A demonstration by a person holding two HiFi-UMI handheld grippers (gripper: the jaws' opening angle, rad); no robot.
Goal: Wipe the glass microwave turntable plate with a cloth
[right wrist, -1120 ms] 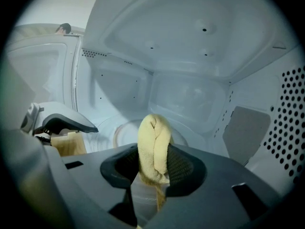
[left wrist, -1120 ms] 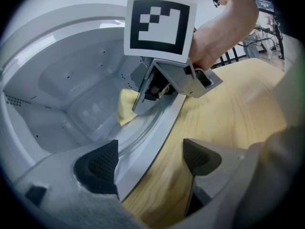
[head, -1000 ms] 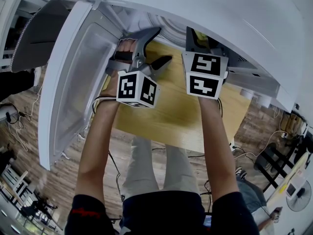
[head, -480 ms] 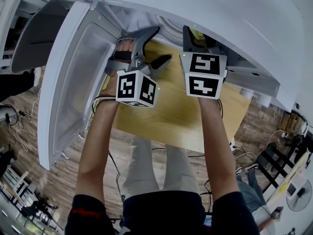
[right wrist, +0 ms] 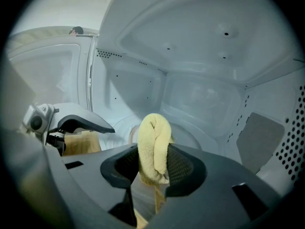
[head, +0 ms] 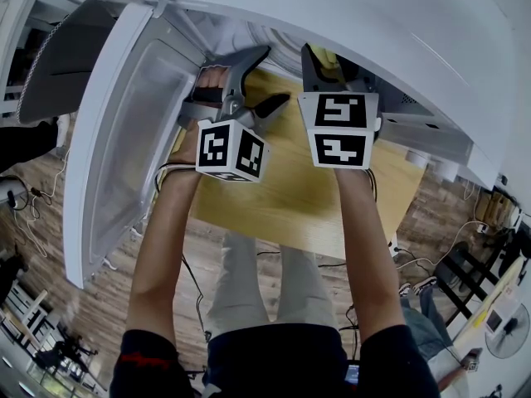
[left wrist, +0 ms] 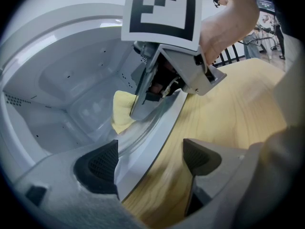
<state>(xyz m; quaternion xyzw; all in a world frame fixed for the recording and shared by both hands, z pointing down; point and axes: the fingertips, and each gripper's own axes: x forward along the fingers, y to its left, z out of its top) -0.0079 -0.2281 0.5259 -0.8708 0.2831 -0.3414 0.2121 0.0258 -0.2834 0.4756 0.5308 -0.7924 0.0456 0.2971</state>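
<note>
One cloth (right wrist: 153, 144) in right gripper (right wrist: 153, 168), one glass plate (left wrist: 138, 137)

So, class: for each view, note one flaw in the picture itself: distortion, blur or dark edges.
Head view: fisheye bows the microwave edges. Left gripper view: dark corners, table smeared by the jaws. Right gripper view: black round surround; cloth sharp, foreground soft.

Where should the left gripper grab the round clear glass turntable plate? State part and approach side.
Take the clear glass turntable plate by its near rim, coming through the open front of the white microwave. Lying flat, it probably offers only that thin edge. The open left gripper faces it; the right gripper holds the yellow cloth.
</note>
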